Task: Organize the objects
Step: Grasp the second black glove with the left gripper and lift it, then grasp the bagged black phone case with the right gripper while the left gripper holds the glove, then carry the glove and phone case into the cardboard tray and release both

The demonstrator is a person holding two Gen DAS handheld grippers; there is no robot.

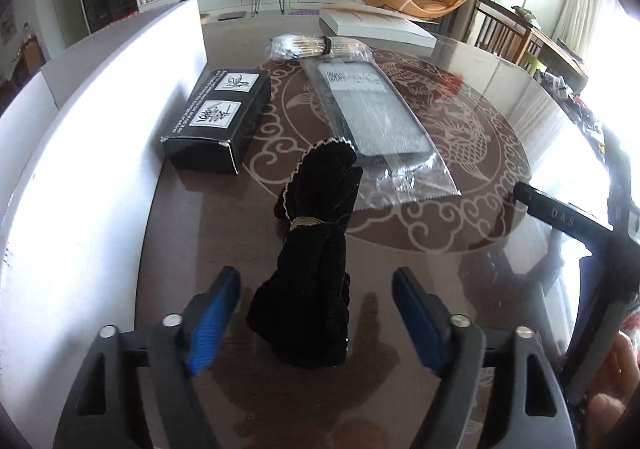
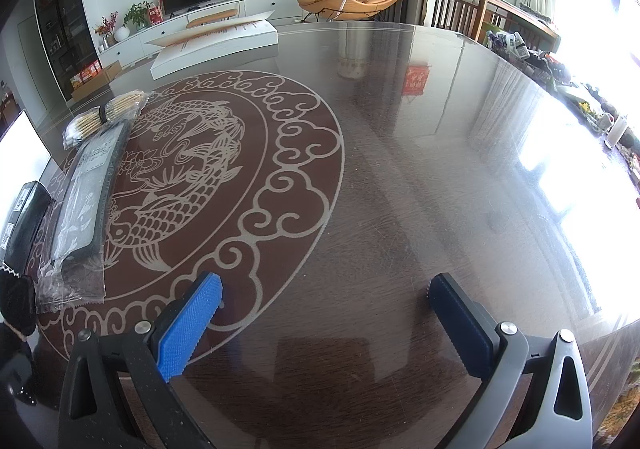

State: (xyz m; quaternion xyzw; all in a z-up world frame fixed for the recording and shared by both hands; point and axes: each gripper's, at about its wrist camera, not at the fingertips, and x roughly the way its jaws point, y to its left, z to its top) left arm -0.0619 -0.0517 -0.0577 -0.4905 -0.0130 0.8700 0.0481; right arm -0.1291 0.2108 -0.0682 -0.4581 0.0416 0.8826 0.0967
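The left gripper [image 1: 316, 319] stands open around a rolled black cloth bundle [image 1: 316, 249] near the table's [image 2: 400, 169] near edge, pads not touching it. The right gripper [image 2: 324, 325] hangs open, empty. The grasp seems in hand; next, closing squarely on the bundle.

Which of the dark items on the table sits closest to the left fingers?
The black cloth bundle, tied with a pale band. It lies between the open left fingers, untouched. The black box and bagged flat pack lie farther off.
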